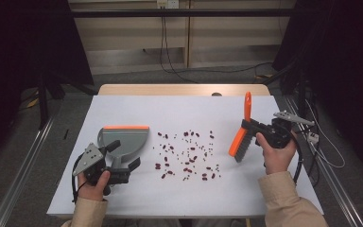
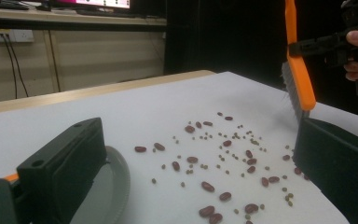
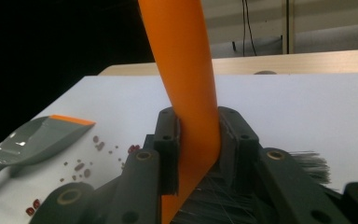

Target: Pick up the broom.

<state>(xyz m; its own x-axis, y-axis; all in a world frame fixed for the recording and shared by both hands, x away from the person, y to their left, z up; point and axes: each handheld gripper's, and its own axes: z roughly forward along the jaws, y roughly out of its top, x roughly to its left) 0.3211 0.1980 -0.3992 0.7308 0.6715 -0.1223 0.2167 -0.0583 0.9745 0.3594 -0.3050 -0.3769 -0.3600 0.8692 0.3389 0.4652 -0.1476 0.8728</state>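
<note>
right gripper (image 1: 260, 128): fingers clenched on brush (image 1: 241, 137) handle, bristles down | left gripper (image 1: 123, 166): fingers grasping dustpan (image 1: 123, 139) handle | beans (image 1: 186, 156): scattered between, nearer brush

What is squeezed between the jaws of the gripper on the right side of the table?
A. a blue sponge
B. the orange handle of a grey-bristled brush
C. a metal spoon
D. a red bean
B: the right gripper has its black jaws clamped on the orange handle of the grey-bristled brush, seen up close in the right gripper view.
</note>
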